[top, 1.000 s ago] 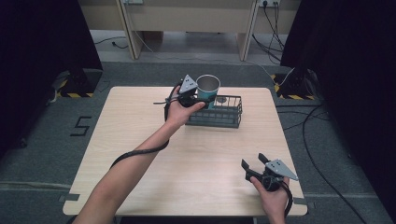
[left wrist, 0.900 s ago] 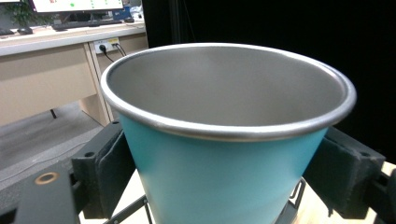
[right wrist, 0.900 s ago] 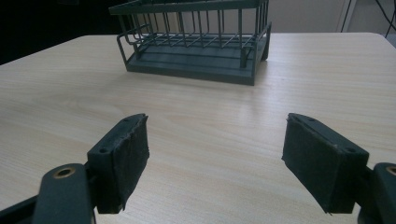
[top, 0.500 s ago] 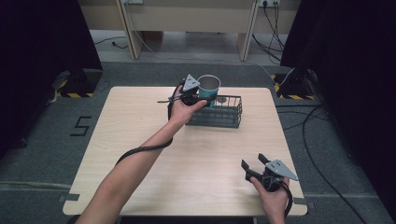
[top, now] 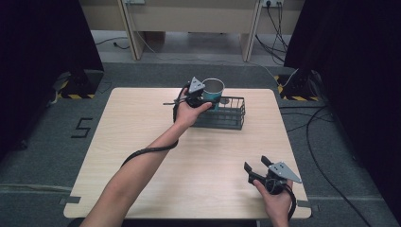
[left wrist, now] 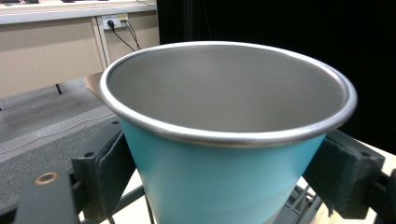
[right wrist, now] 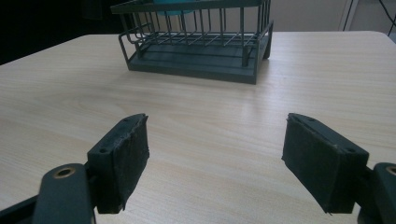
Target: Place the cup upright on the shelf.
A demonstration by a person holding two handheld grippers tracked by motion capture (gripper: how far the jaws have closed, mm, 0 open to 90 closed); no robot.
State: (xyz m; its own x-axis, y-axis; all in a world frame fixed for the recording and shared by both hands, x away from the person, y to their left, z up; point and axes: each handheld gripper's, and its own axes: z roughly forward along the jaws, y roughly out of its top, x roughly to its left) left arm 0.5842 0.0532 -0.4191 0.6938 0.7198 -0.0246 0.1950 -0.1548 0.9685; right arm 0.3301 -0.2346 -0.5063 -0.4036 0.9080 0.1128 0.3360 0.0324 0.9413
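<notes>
Grey carpet and dark curtains surround a pale wooden desk (top: pixel 142 142), with cables trailing across the floor behind it. Toward the far side of the desk sits a dark wire basket (top: pixel 226 115), and at its left end the left claw (top: pixel 201 96) holds a teal metal cup (top: pixel 213 89) upright by its sides. In the left gripper view the cup (left wrist: pixel 224 172) has a black pad pressed against each flank, so the claw is closed on it, and the cup's steel inside looks empty. The cup seems to be at or just above the basket's left end; whether its base already rests on the basket floor I cannot tell, since the hand and the wire wall hide it. The right claw (top: pixel 257 169) rests near the front right corner of the desk, well apart from the basket, its jaws spread wide with nothing between them, as the right gripper view confirms with bare wood showing between its pads (right wrist: pixel 123 158) and the basket (right wrist: pixel 196 42) ahead. My reading is that the work is putting the cup into the basket and that it is nearly finished: the carry is done, and what seems left is to settle the cup, let go, and draw the left hand back.
</notes>
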